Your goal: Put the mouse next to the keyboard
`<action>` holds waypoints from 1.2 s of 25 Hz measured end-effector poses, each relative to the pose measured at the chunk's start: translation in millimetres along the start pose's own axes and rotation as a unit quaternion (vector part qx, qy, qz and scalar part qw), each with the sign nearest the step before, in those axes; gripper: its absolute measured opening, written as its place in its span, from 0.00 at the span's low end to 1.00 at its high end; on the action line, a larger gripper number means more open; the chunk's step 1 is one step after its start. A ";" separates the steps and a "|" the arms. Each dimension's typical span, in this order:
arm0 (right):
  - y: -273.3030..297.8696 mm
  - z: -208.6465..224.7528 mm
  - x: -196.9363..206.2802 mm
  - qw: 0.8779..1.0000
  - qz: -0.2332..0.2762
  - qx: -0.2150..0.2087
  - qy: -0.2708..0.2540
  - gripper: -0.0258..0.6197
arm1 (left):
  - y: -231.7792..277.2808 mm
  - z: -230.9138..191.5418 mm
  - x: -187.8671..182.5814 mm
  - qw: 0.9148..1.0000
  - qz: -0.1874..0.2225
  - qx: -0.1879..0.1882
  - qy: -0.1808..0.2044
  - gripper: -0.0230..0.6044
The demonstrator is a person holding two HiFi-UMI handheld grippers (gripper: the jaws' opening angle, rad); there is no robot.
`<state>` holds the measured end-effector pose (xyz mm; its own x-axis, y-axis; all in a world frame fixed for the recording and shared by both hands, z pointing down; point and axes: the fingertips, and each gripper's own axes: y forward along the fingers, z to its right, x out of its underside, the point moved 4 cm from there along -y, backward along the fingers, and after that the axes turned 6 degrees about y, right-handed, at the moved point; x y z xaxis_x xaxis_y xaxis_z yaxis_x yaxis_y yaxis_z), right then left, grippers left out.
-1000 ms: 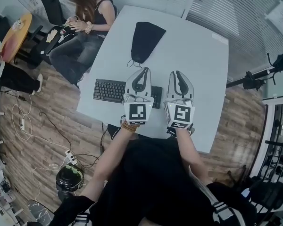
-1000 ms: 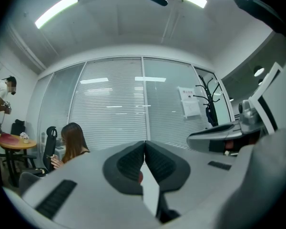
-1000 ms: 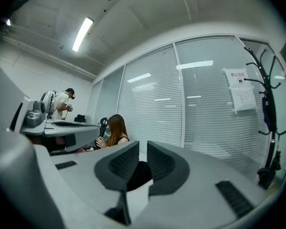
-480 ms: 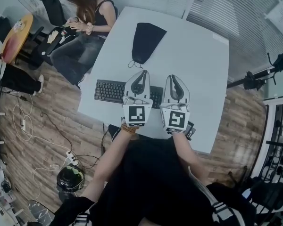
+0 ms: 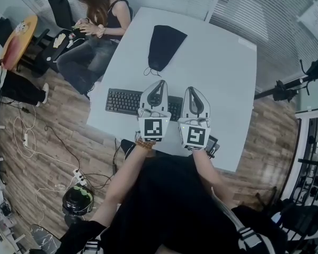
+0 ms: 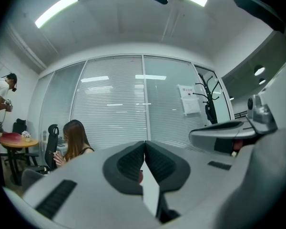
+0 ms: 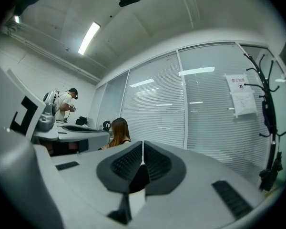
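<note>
Two empty tools — left gripper [image 5: 159, 82], right gripper [image 5: 194, 89], fingers fully closed — by keyboard [image 5: 122, 100], black bag [image 5: 164, 44] beyond.

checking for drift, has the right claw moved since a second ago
Yes. The right claw has slid left, toward the keyboard's right end and the left claw. Its jaws have just closed, nothing between them.

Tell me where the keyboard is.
Head view: the keyboard lies on the table by its near-left edge, below the black bag, partly hidden by the left gripper.
</note>
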<state>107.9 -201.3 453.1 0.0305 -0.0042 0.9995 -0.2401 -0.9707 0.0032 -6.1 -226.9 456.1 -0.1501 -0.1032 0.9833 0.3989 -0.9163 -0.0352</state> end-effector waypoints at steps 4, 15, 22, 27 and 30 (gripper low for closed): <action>-1.1 -3.8 4.7 1.000 -0.004 -0.003 0.000 0.05 | -3.2 1.3 5.1 1.000 -0.004 0.003 -0.001 0.06; -1.8 -3.8 28.4 0.999 -0.032 0.000 0.003 0.05 | -6.5 6.4 16.8 1.000 -0.011 0.013 0.000 0.06; -0.6 -2.9 36.7 0.999 -0.040 0.000 0.003 0.04 | -4.6 8.2 28.1 1.000 -0.018 0.016 0.000 0.06; 0.2 -2.7 41.9 0.999 -0.047 0.003 -0.002 0.04 | -4.4 9.0 34.9 1.000 -0.019 0.021 -0.005 0.06; 0.5 -1.2 43.4 0.999 -0.048 0.003 -0.002 0.04 | -3.1 10.7 38.1 1.000 -0.022 0.022 -0.004 0.06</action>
<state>107.9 -201.7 496.5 0.0568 0.0884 0.9945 -0.2295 -0.9682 0.0992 -3.4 -223.8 495.7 -0.1605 -0.0599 0.9852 0.4322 -0.9017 0.0156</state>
